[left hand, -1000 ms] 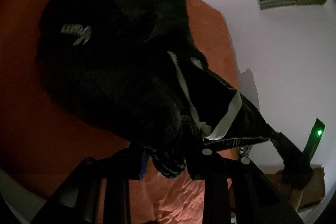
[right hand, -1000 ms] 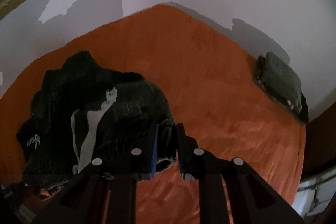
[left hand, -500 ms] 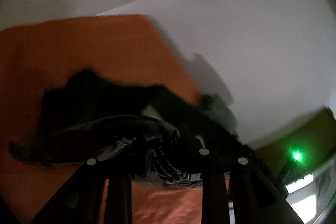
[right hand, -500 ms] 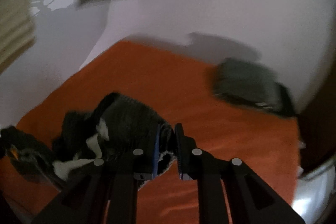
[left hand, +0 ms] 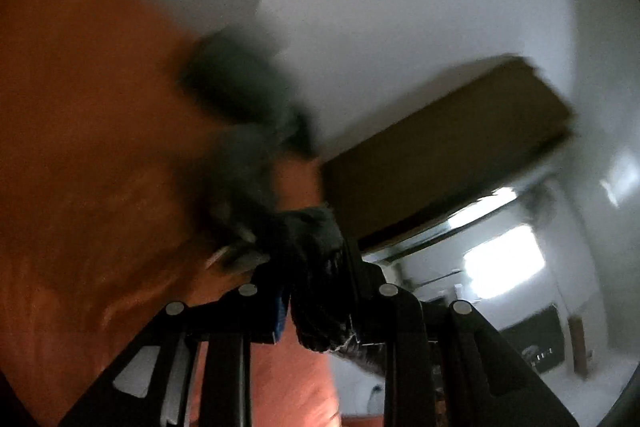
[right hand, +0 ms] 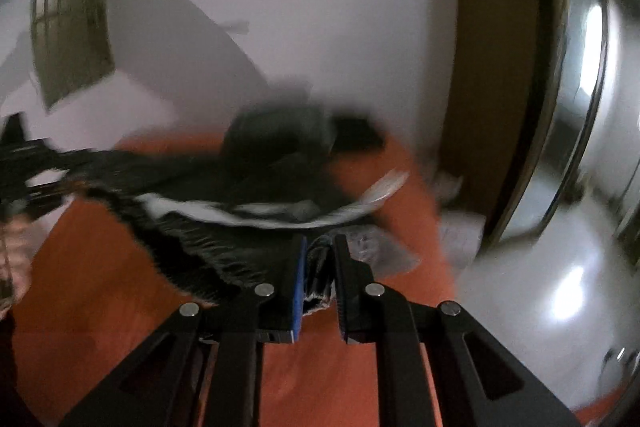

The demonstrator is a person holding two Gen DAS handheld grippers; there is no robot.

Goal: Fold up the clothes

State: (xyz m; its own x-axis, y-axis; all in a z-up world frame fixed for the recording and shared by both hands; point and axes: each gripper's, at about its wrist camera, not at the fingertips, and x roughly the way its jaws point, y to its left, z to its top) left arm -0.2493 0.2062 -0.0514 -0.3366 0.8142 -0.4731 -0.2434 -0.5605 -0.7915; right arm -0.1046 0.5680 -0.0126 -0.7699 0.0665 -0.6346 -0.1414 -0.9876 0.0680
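Over an orange bed cover (right hand: 120, 307) that meets a white wall (right hand: 320, 7), with a brown wooden door (right hand: 492, 87) to the right and a barred vent (right hand: 72, 23) high up, both views are smeared by motion. The black garment (right hand: 224, 195) with a white stripe is stretched above the cover, its long axis running crosswise between the two grippers. The right gripper (right hand: 320, 267) has its jaws clamped on one edge; the left gripper (left hand: 316, 291) grips the other end. A folded dark-grey cloth (left hand: 236, 83) lies near the wall.
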